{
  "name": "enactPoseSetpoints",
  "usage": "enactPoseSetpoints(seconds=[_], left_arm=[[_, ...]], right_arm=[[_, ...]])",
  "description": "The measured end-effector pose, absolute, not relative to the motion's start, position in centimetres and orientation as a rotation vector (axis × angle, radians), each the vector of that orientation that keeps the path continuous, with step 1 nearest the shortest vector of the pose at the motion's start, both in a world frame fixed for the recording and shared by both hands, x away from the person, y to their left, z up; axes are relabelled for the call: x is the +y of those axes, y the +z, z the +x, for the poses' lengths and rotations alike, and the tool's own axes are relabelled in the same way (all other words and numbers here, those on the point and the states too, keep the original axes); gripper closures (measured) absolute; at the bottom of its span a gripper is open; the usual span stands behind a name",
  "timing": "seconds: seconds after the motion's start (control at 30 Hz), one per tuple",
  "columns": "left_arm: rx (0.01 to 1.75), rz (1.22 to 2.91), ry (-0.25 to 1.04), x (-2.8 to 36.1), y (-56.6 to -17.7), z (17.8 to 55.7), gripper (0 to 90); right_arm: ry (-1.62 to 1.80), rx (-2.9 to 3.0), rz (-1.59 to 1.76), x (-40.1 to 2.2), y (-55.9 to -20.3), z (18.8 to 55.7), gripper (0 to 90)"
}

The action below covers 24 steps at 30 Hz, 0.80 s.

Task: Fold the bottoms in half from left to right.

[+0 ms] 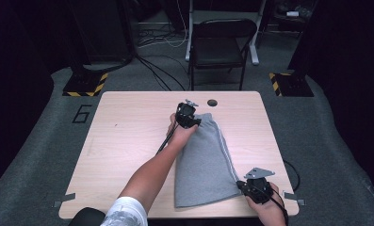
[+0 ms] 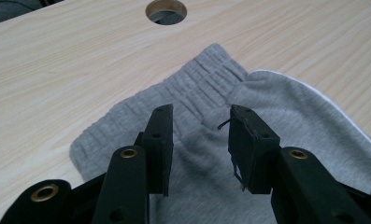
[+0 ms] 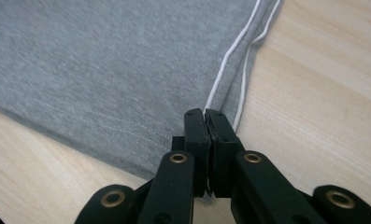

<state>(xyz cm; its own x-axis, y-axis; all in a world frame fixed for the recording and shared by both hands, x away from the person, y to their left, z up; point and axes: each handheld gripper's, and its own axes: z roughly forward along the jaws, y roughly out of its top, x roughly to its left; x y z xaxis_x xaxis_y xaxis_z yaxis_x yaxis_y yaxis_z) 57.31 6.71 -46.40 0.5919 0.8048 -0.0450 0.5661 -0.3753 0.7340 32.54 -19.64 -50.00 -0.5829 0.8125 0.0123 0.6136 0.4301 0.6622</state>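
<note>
A pair of grey shorts [image 1: 201, 165] with white piping lies folded lengthwise on the wooden table [image 1: 128, 132], waistband at the far end. My left gripper [image 1: 194, 121] hovers at the waistband. In the left gripper view its jaws [image 2: 199, 112] stand apart over the ribbed waistband [image 2: 197, 84], with nothing pressed between them. My right gripper [image 1: 242, 185] is at the shorts' near right hem corner. In the right gripper view the jaws [image 3: 205, 112] are closed together on the hem corner of the shorts [image 3: 103, 60], beside the white piping [image 3: 230, 56].
A round cable hole [image 1: 212, 102] sits in the table just beyond the waistband. A black folding chair [image 1: 222, 42] stands behind the table, with cables on the floor. Bare tabletop lies left of the shorts.
</note>
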Motion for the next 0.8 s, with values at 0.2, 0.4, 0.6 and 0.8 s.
enactPoseSetpoints(seconds=[0.2, 0.4, 0.6, 0.8], left_arm=[[1.101, 2.097, 0.408, 7.8, -46.7, 57.2, 59.9], [1.113, 2.085, 0.421, 9.3, -46.9, 57.0, 58.7], [1.141, 2.065, 0.423, 10.8, -47.3, 56.9, 57.0], [1.164, 2.074, 0.426, 11.6, -47.8, 57.0, 56.2]], right_arm=[[0.899, 2.4, 1.234, -19.8, -50.6, 32.8, 87.3], [0.897, 2.394, 1.232, -19.6, -50.6, 32.6, 82.2], [0.907, 2.38, 1.248, -19.8, -50.4, 32.4, 73.3], [0.933, 2.358, 1.252, -20.2, -50.2, 32.4, 68.2]])
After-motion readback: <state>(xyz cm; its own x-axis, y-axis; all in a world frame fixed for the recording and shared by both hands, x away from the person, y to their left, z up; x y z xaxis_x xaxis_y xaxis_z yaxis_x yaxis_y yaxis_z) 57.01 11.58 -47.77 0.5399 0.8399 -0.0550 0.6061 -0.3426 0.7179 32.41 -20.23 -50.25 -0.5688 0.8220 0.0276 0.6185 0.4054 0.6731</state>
